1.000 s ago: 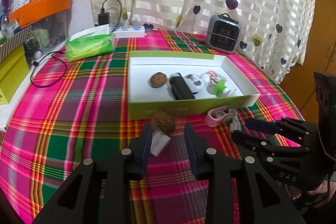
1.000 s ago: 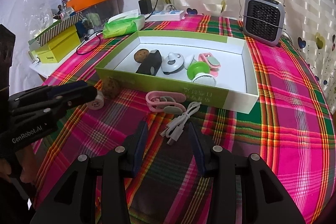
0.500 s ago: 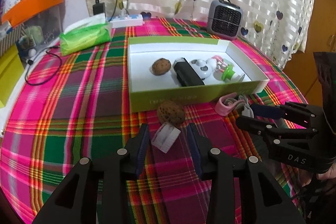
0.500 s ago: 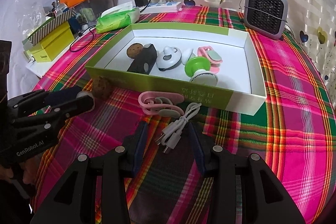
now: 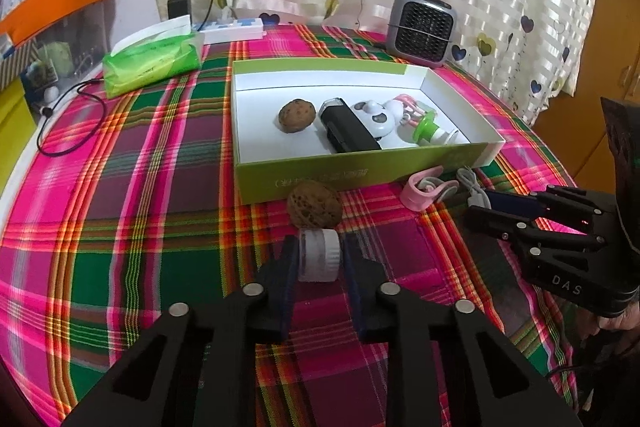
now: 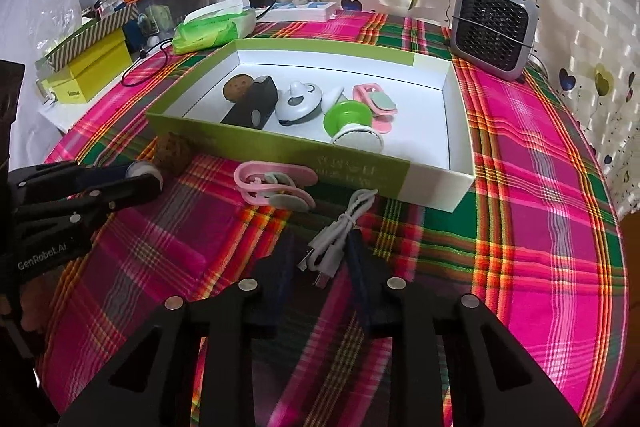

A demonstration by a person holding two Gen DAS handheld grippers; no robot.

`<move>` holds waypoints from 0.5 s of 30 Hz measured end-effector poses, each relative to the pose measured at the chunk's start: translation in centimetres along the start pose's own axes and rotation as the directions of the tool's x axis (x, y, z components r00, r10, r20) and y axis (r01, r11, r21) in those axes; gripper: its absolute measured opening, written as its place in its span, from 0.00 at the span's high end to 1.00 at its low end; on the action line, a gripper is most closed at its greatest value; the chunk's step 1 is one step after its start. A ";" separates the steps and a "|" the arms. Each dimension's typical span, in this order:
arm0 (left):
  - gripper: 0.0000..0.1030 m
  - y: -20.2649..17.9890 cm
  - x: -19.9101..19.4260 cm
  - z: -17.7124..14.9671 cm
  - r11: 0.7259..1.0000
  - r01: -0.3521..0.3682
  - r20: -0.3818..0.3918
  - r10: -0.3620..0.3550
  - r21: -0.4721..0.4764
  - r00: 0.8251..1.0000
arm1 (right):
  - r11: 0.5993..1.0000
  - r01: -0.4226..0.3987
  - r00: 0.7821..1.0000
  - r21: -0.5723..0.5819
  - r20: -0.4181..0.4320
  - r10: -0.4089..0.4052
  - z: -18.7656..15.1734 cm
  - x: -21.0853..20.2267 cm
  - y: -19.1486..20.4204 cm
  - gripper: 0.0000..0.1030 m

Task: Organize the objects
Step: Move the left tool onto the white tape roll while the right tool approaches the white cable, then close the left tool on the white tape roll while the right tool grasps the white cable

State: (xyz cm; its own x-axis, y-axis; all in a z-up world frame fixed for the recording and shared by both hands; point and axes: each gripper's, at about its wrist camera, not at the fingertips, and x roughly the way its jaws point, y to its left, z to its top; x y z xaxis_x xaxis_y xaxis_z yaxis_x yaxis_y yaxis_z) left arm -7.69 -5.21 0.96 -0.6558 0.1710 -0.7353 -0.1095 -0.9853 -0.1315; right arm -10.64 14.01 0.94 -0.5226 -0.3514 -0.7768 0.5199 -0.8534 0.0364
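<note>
Nearest to me, my left gripper (image 5: pixel 319 259) is closing its jaws on a small white ribbed-cap plastic jar (image 5: pixel 319 259); the jar sits squarely between the dark pads, and both look pressed to its sides. It lies tipped on the pink-and-green plaid tablecloth (image 5: pixel 140 211), touching a brown wrinkled walnut (image 5: pixel 315 204) just beyond it.

On my right, the right gripper (image 6: pixel 320 259) is also closing, around a coiled white USB cable (image 6: pixel 335 242). The right pad touches the bundle, but the left pad looks blurred and just clear of it, so I would not call this a grip yet. The cable's long axis runs away from me and slightly rightward, roughly in line with the fingers.

Just past it lies a pink and grey plastic clip (image 6: pixel 276 185), hard against the near wall of the green cardboard tray with white lining (image 6: pixel 432 183).

The tray lies straight ahead of both tools, its long side across my view. I judge either load must rise over that near wall. The left gripper is nearer the left end, where the bare floor is beside the walnut already inside.
</note>
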 end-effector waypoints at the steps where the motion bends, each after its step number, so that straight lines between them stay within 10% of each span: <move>1: 0.83 0.0 0.0 0.0 1.000 -0.002 0.000 0.002 0.001 1.000 | 1.000 0.000 1.000 -0.002 0.000 0.000 0.0 0.0 0.0 0.75; 15: 0.84 -0.9 -0.6 -0.5 1.000 -0.013 0.015 0.013 0.015 1.000 | 1.000 0.005 0.999 -0.009 0.038 -0.005 -0.8 -1.5 -0.3 0.77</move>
State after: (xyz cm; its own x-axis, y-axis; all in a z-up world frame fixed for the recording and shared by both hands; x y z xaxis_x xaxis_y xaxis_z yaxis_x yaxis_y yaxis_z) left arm -6.85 -4.46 1.23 -0.6682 0.1581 -0.7270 -0.1120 -0.9874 -0.1117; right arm -9.48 15.09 1.62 -0.5503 -0.3619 -0.7525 0.5236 -0.8515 0.0266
